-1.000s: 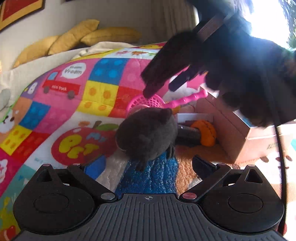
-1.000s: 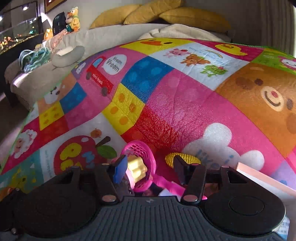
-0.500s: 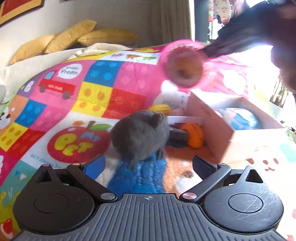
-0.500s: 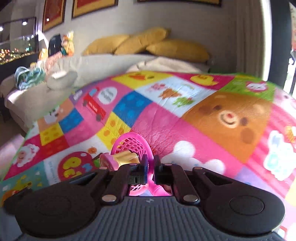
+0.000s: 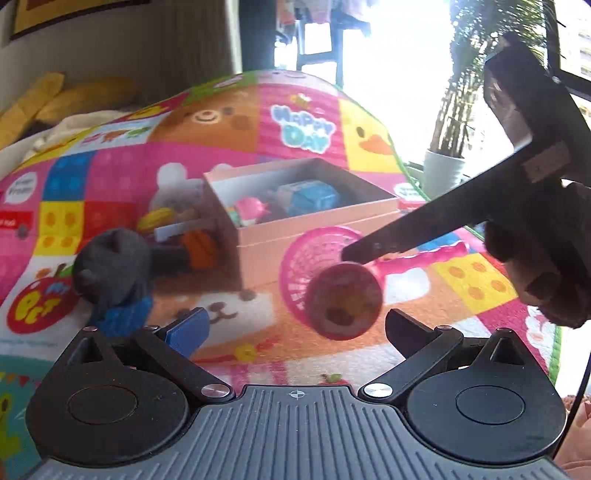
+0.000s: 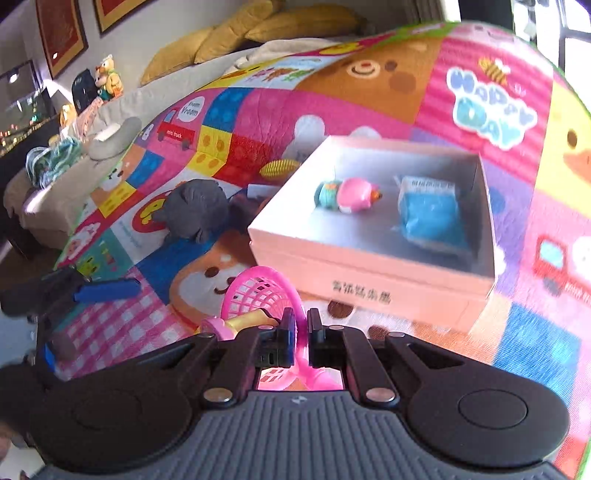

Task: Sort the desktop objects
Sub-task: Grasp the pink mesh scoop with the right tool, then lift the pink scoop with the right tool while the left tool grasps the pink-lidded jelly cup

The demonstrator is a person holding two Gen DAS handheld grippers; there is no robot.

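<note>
R gripper clamped on pink racket; L gripper apart, empty. Thin rim grip could slip before box.

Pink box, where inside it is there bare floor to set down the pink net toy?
The pink box holds a pink figure and a blue packet toward its far side. Its near strip behind the front wall is bare. Outside its left wall, the grey plush and other toys crowd.

A home living room: a cartoon play mat covers the floor, yellow cushions line a sofa, framed pictures hang beyond.
</note>
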